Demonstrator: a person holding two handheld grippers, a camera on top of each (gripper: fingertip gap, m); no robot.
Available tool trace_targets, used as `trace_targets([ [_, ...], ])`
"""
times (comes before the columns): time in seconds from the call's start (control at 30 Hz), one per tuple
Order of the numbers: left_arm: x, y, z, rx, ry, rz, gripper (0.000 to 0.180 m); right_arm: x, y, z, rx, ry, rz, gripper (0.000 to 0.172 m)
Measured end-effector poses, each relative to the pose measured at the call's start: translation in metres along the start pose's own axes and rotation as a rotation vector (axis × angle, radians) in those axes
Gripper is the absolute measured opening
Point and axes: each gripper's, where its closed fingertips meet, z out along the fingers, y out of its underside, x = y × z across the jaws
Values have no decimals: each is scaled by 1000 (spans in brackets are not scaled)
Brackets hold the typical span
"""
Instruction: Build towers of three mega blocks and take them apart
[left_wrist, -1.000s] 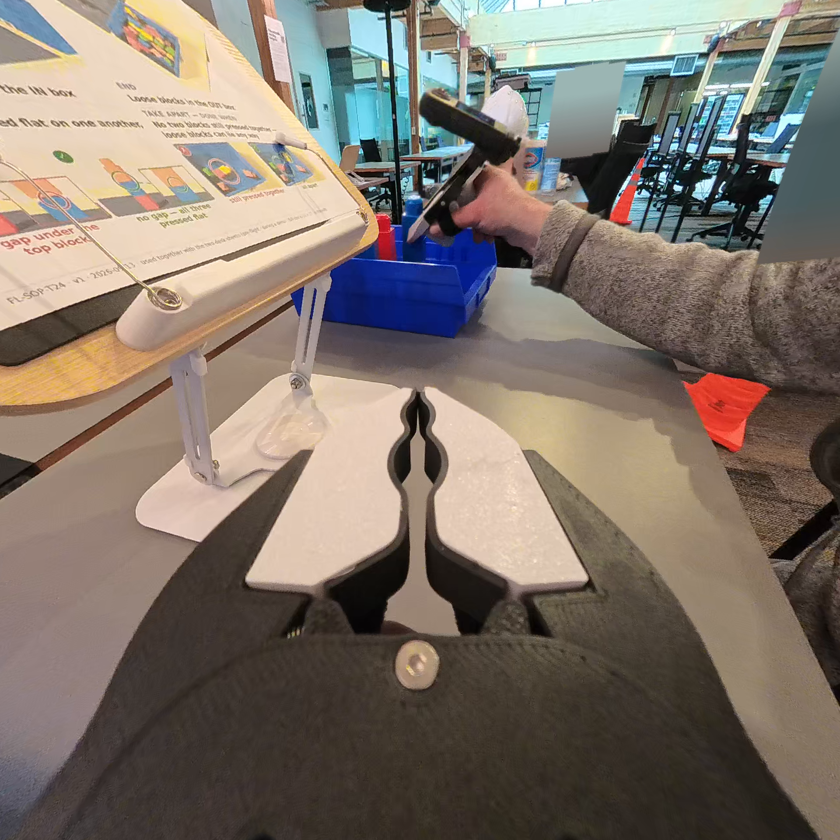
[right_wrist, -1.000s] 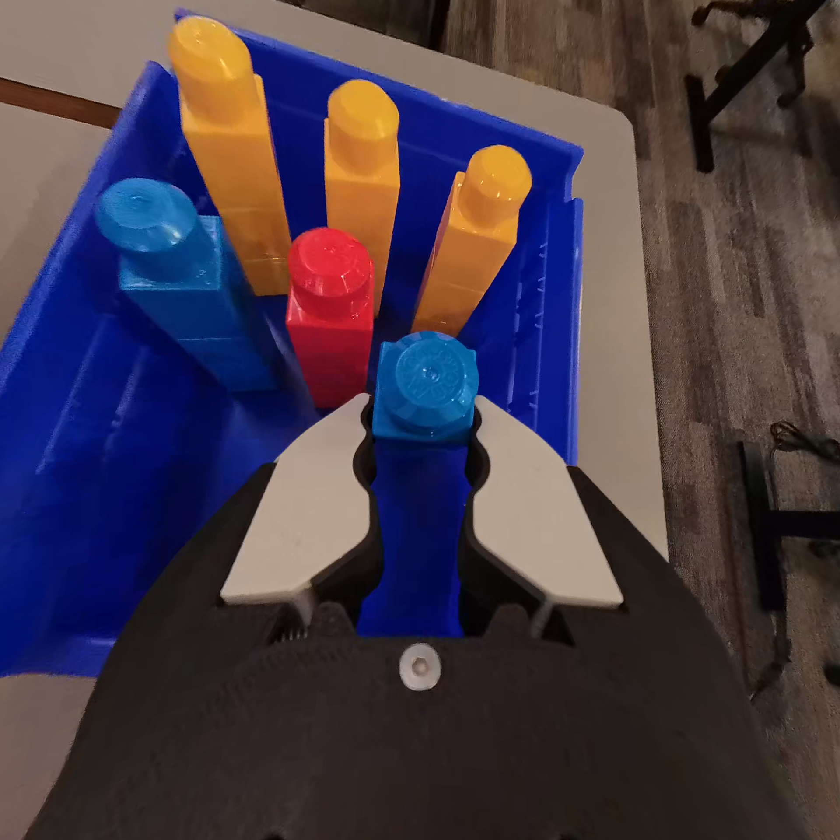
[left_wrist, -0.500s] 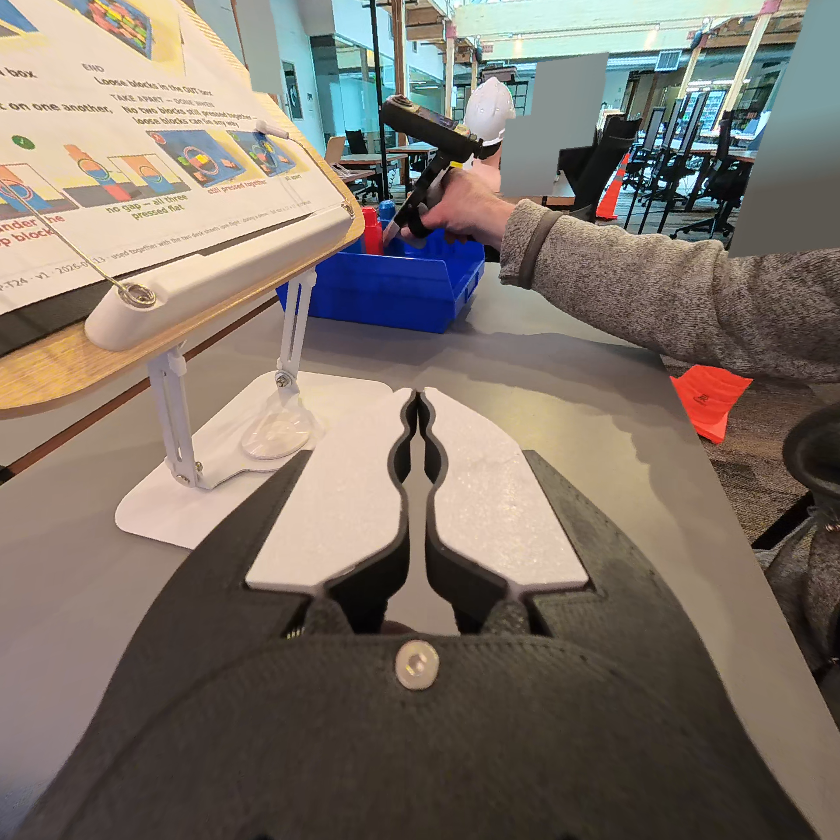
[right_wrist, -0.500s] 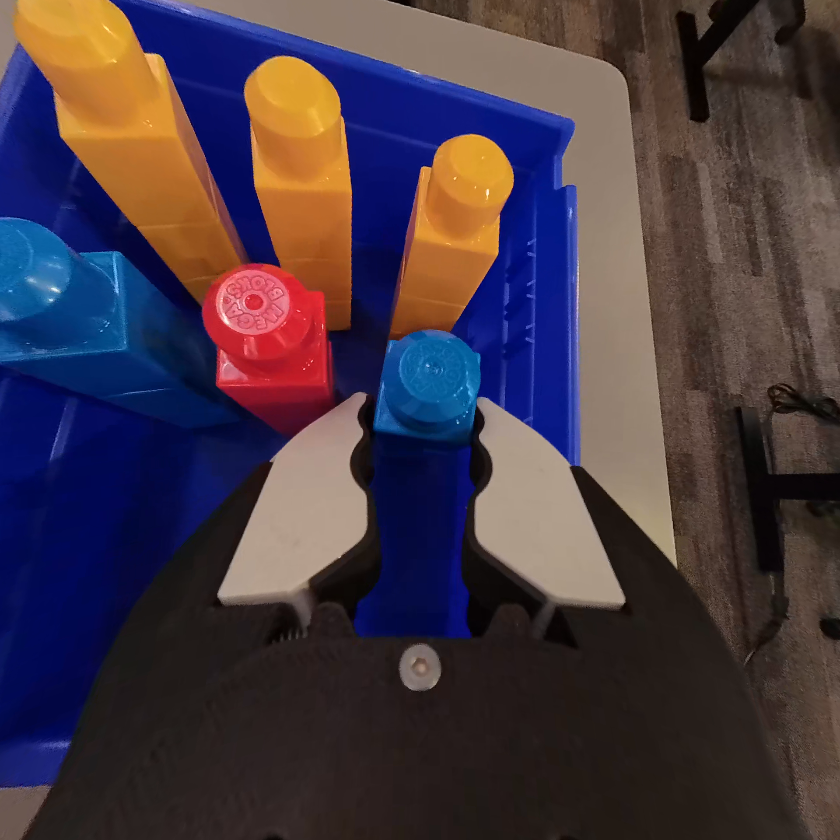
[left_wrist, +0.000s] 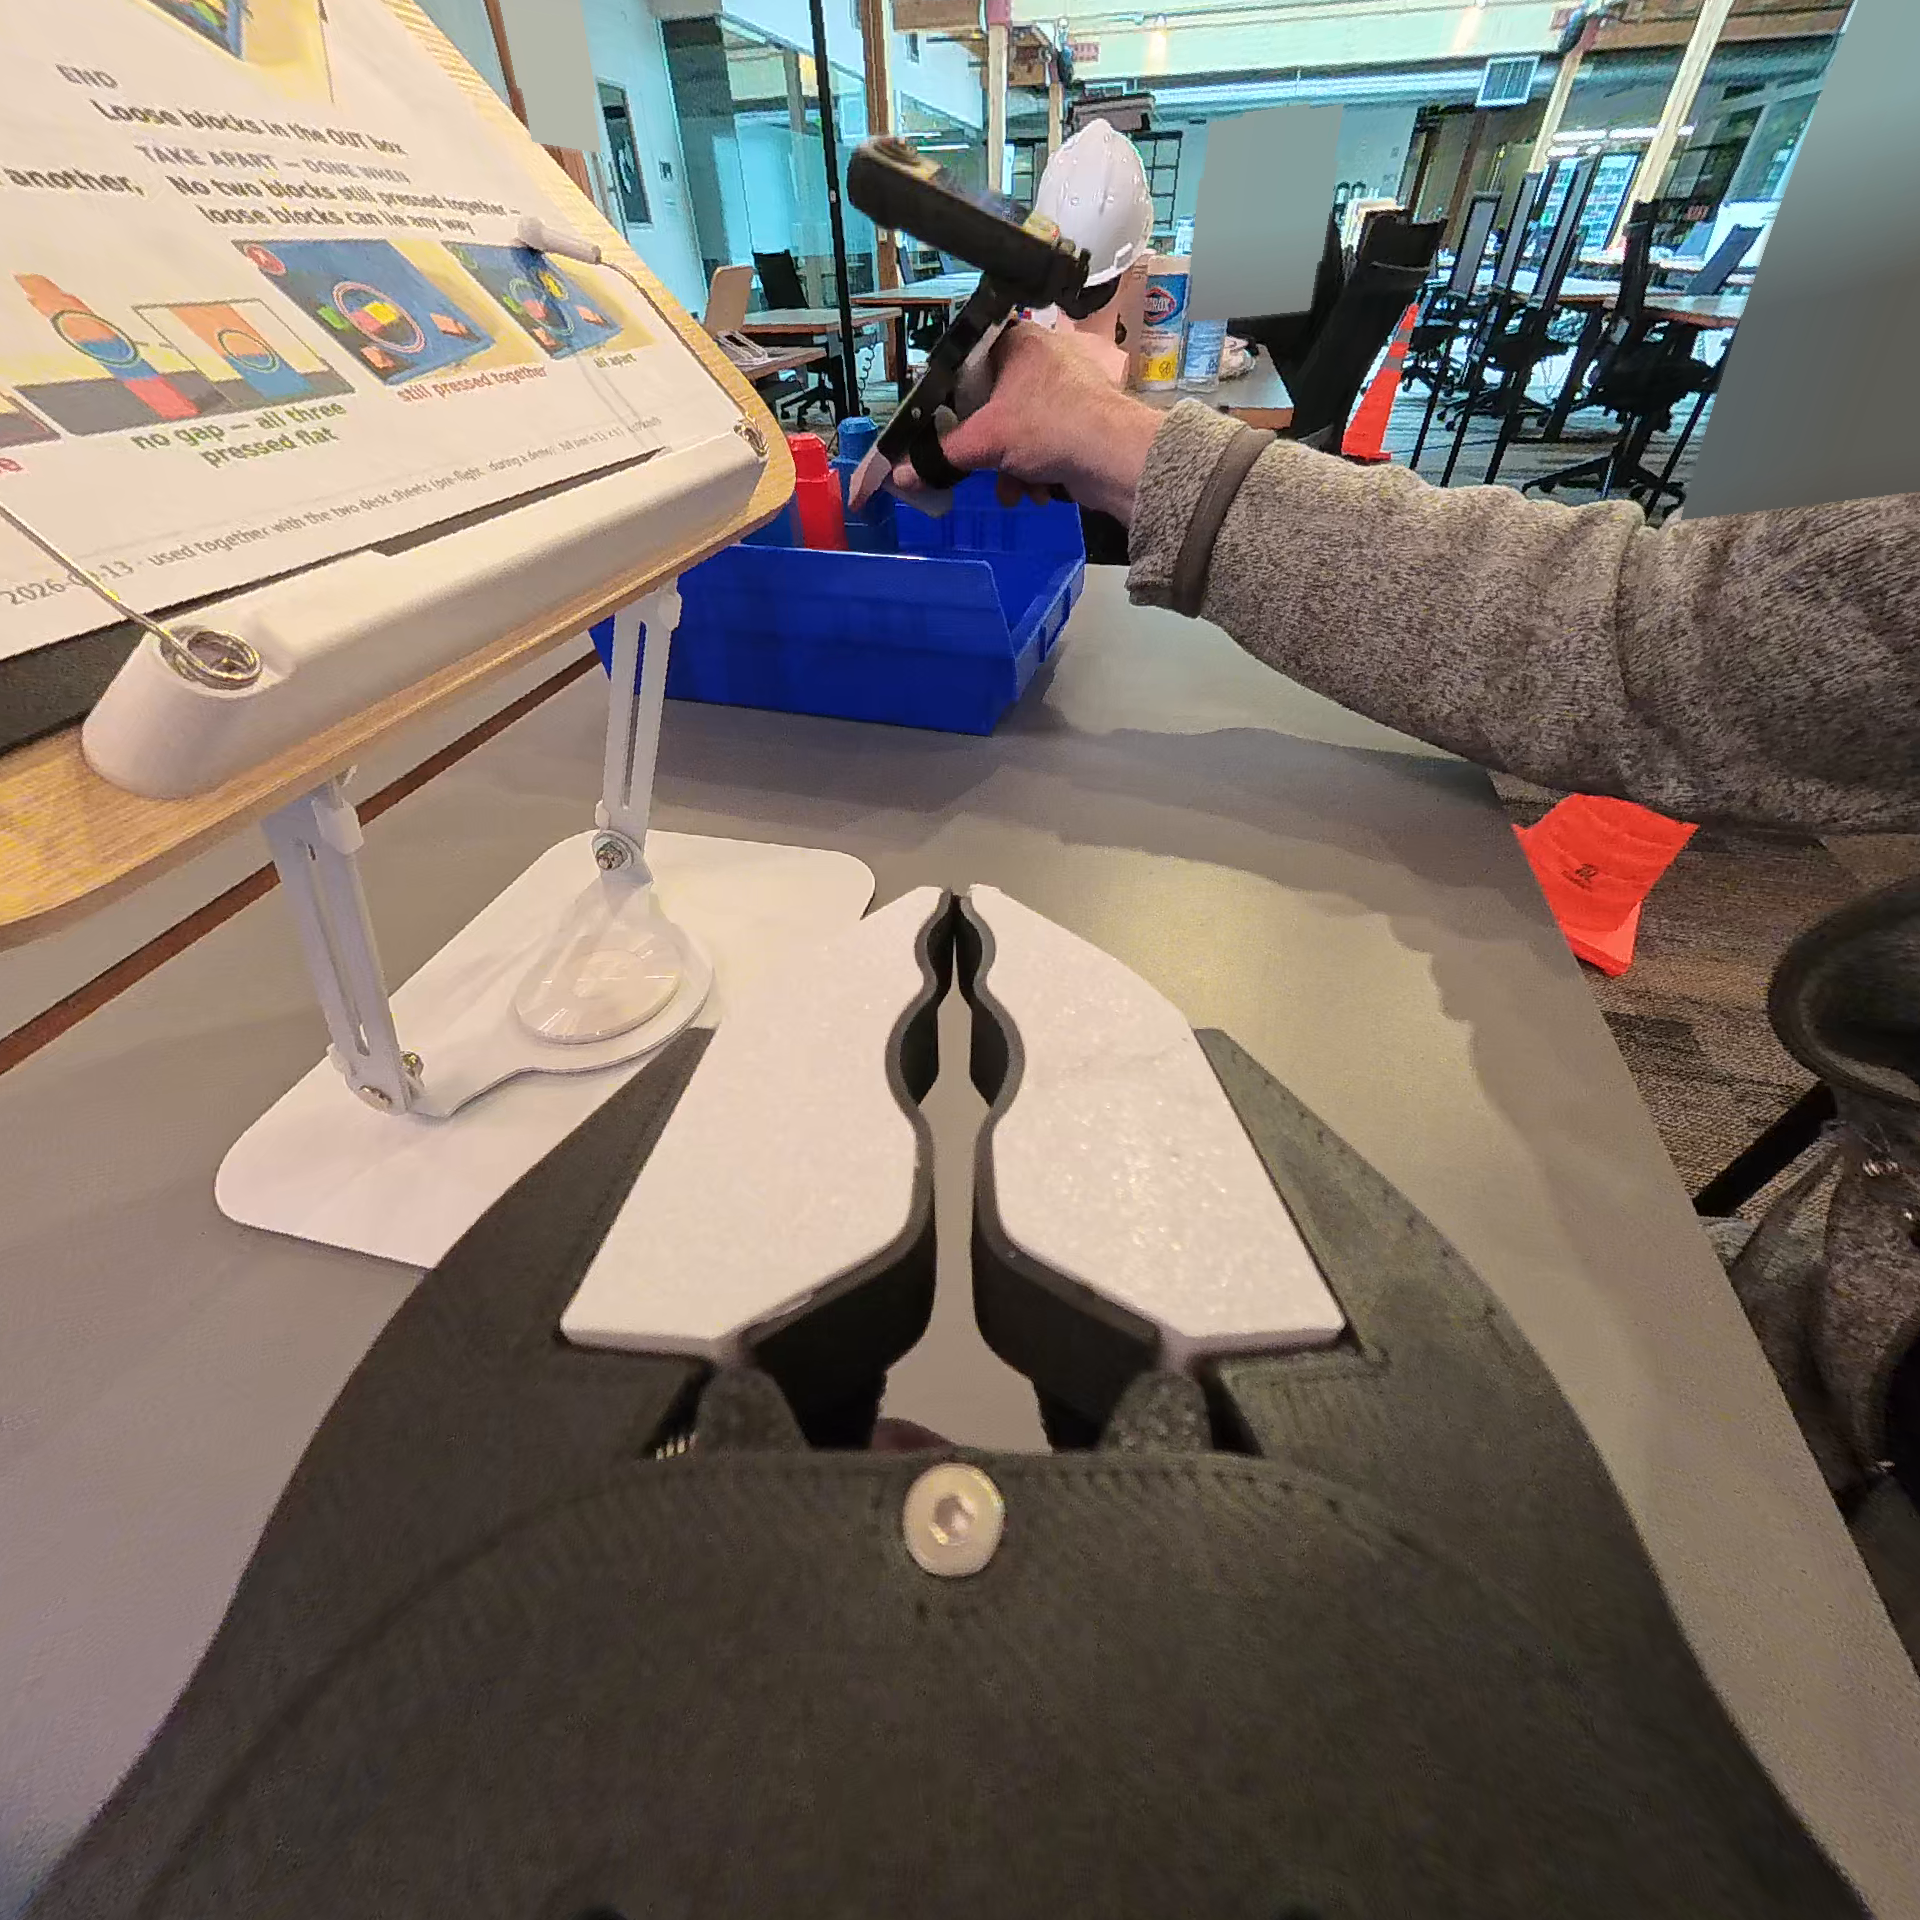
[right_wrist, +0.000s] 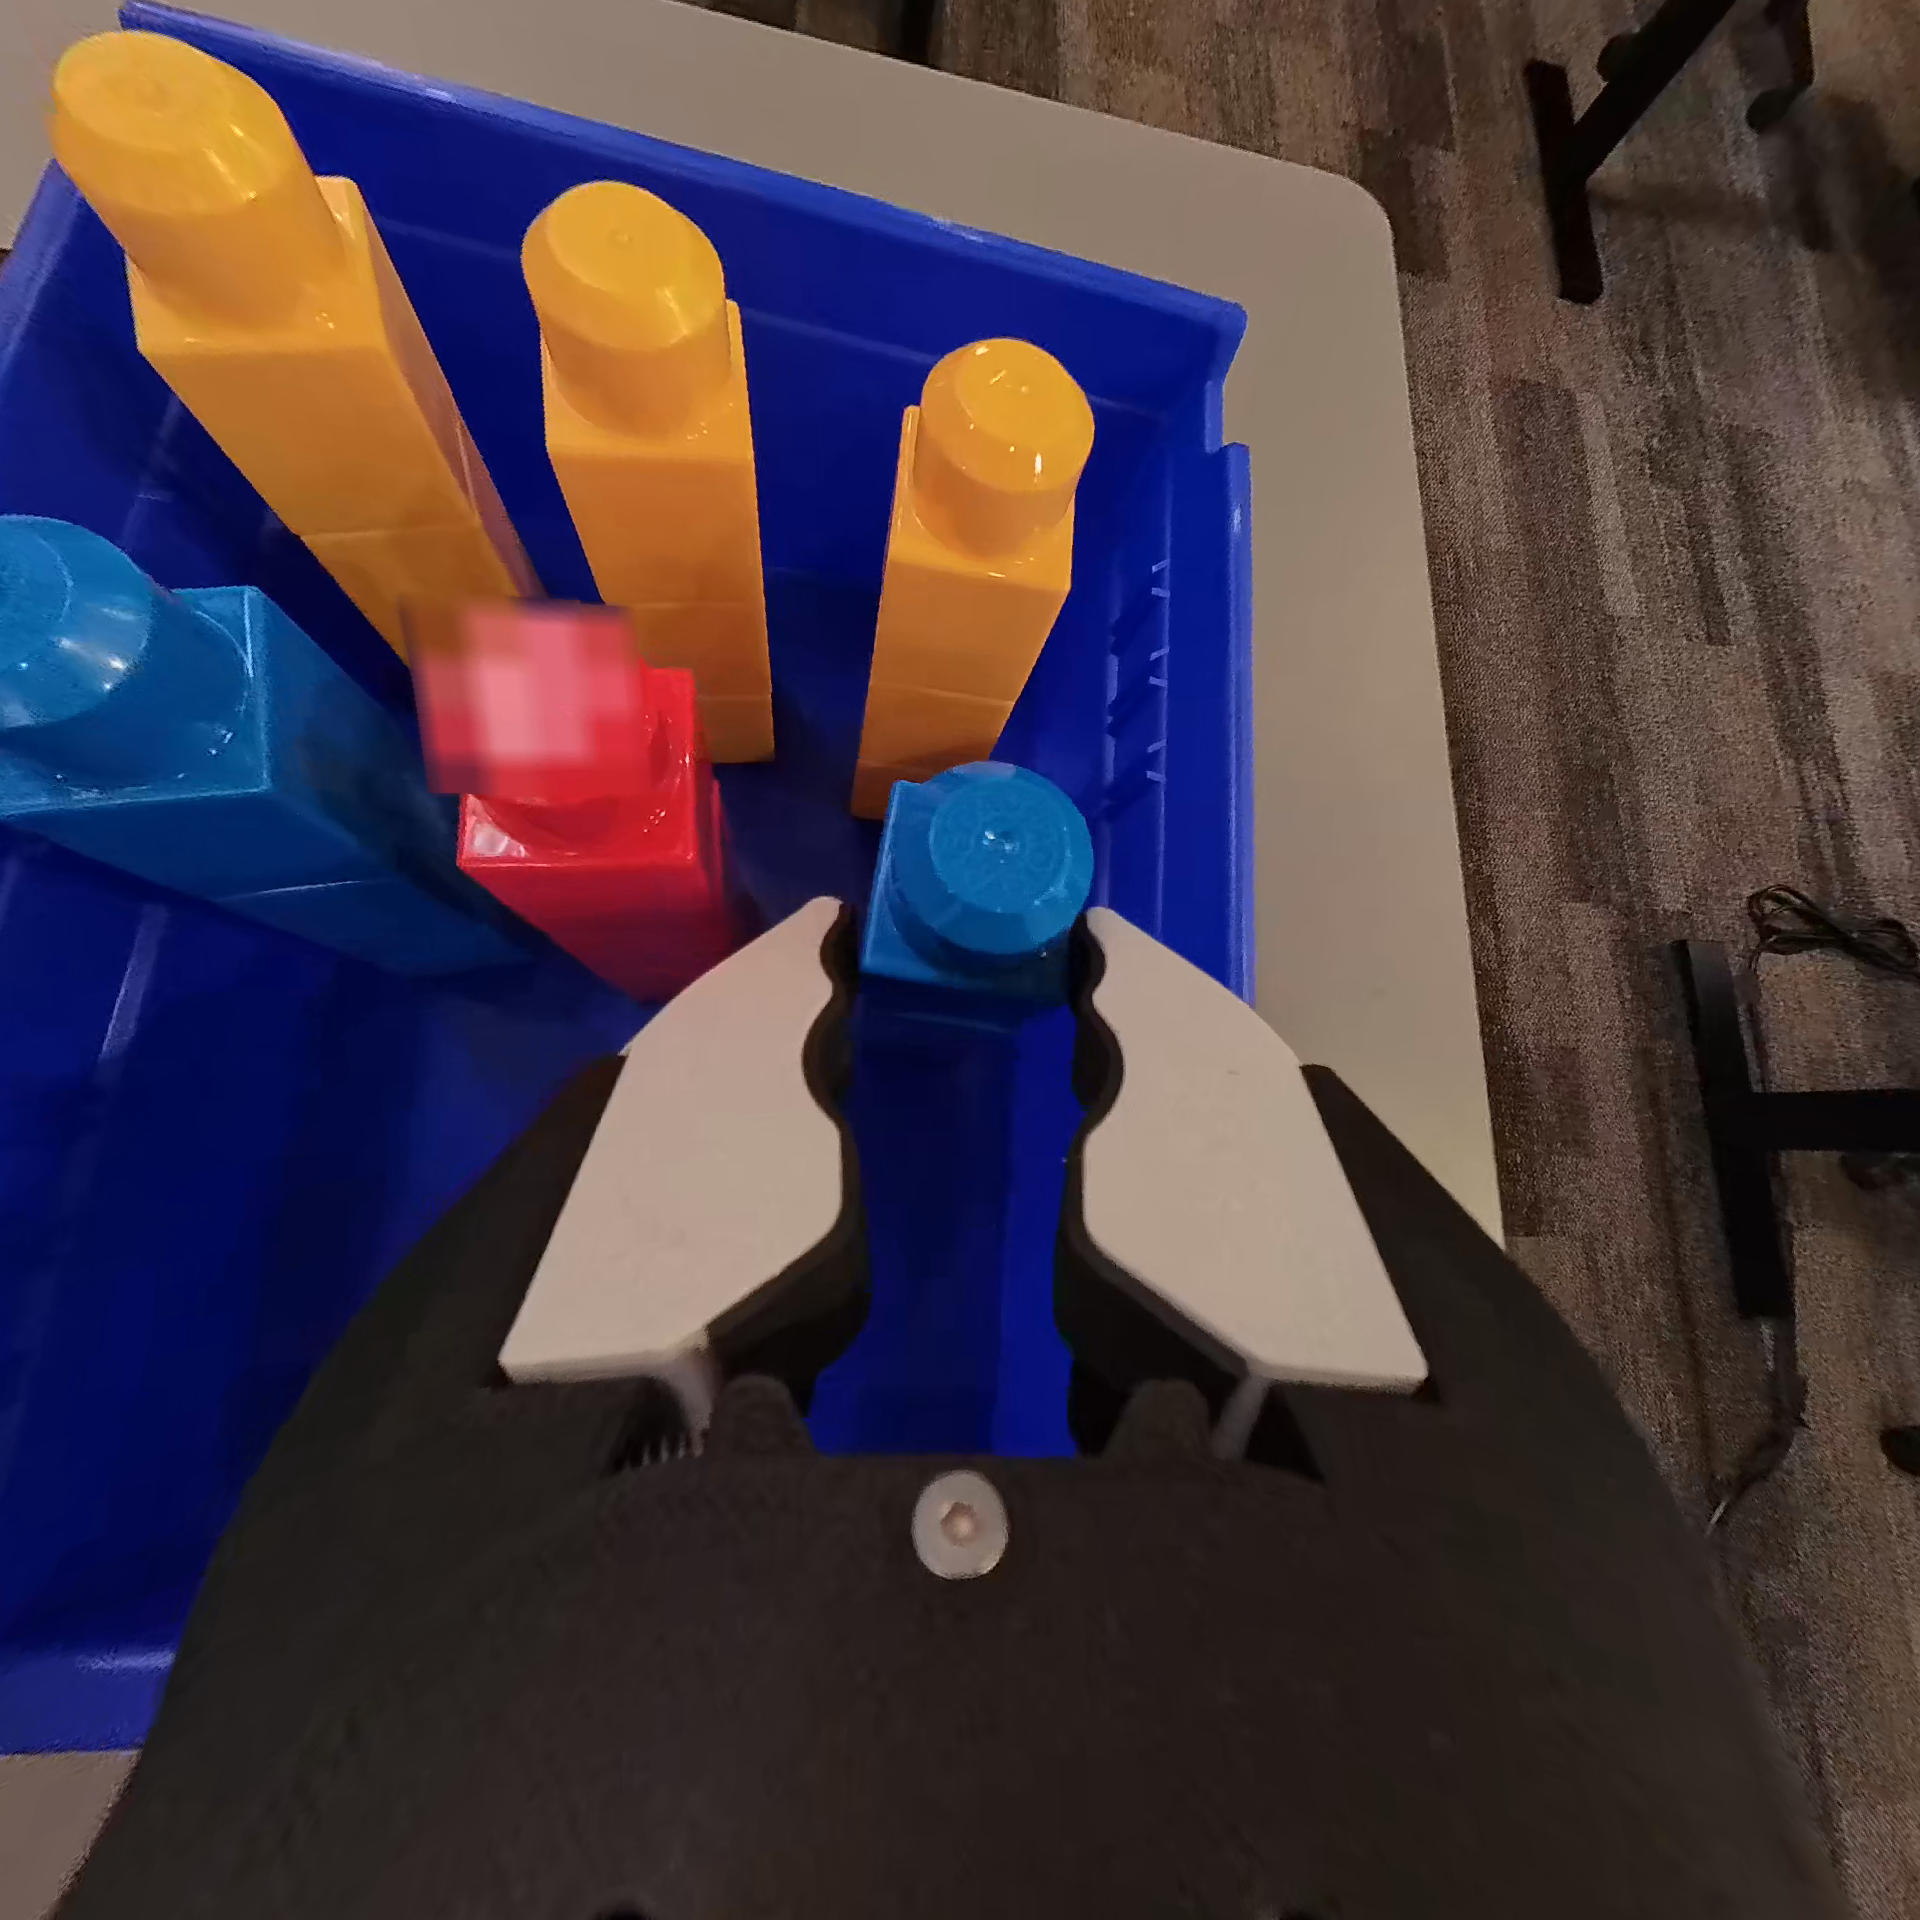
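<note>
Inside the blue bin, the right hand-held gripper clamps a blue tower.

Floor: brown patterned carpet
Furniture: grey table; desks; black chairs
Light: daylight from windows

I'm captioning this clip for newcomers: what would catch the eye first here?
The blue bin crowded with upright block towers: three yellow towers at the back, a red tower and a blue one. At its near right, the right gripper is clamped on a blue tower. The left gripper is shut on nothing over the grey table, beside a tilted instruction board.
</note>
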Motion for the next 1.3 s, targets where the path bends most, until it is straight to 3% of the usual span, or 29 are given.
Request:
trace_targets([
  [0.4, 0, 2, 2, -6, 3, -5, 0, -7, -4, 5, 23, -75, 43, 39],
  [0.63, 0, 1, 2, 3, 5, -9, 0, -3, -4, 0, 48, -13, -15, 59],
  [0.77, -2, -2, -1, 23, -13, 8, 0, 0, -6, -18, 105, 30, -26, 59],
  [0.87, 2, -11, -7, 64, 3, 53, 0, -6, -12, -48, 217, 36, -38, 48],
  [1.03, -22, -34, -42, 144, -79, 76, 20, -39, -20, -102, 437, -37, -136, 3],
  [1.2, -82, -53, -114, 76, -398, 227, 26, -72, -21, -147, 605, -40, -231, 0],
  [1.3, -138, -60, -163, -18, -570, 251, 31, -104, -20, -163, 687, -119, -276, 0],
])
